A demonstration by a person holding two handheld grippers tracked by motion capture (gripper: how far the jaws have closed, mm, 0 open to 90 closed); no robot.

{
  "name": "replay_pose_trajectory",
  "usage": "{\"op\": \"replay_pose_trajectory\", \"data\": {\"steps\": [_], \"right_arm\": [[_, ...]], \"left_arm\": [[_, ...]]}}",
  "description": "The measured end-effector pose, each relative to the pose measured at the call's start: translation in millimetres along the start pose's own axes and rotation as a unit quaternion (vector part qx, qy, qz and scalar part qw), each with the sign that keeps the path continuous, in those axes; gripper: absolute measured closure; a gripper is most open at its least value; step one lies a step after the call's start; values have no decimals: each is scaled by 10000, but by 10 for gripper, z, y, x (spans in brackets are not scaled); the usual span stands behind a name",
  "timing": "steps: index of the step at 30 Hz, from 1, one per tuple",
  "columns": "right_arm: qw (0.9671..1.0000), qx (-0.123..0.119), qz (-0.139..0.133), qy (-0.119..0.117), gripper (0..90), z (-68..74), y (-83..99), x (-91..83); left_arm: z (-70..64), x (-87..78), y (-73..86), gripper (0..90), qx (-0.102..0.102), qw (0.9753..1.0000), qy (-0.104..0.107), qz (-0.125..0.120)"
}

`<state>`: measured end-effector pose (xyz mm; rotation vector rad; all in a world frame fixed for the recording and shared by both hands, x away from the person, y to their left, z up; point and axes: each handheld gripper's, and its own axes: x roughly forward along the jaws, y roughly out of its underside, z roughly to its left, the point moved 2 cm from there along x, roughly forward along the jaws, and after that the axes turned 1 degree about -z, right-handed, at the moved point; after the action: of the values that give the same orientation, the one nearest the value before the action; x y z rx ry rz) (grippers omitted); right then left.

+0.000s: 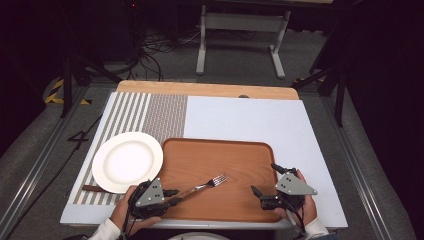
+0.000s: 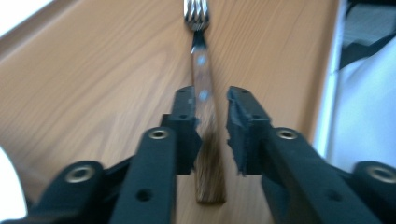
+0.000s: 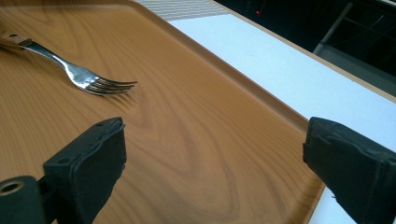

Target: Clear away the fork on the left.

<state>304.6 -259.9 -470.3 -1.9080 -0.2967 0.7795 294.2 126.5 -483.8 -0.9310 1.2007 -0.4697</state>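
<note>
Your left gripper (image 2: pixel 212 121) straddled the fork (image 2: pixel 201 70), jaws apart; right gripper (image 3: pixel 215 154) gaped over the tray (image 1: pixel 200 155) on the white counter (image 1: pixel 240 120), dark room beyond.

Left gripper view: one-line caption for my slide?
Left gripper, jaws open, straddles the wooden-handled metal fork lying on the brown wood-grain tray.

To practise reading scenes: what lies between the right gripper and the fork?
Only bare wooden tray. In the right gripper view, nothing sits between the open right gripper and the fork; the high view shows the same.
</note>
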Motion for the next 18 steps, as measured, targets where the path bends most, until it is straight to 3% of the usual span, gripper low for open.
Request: {"op": "replay_pose_trajectory", "data": {"steps": [1, 4, 6, 12, 18], "right_arm": [[10000, 0, 0, 0, 68, 0, 0, 0], [10000, 4, 8, -10, 69, 3, 2, 6], [10000, 9, 20, -13, 69, 5, 4, 10], [10000, -9, 58, -28, 69, 16, 9, 28], [10000, 11, 71, -32, 69, 6, 21, 32]], "left_arm": [[12, -19, -24, 770, 85, 9999, 71, -64], [47, -19, -100, 884, 300, 9992, 242, -66], [65, 18, -190, 897, 551, 9981, 287, -1], [112, 280, -440, 899, 977, 9929, 650, 170], [142, 578, -564, 899, 1124, 9876, 985, 487]]}}
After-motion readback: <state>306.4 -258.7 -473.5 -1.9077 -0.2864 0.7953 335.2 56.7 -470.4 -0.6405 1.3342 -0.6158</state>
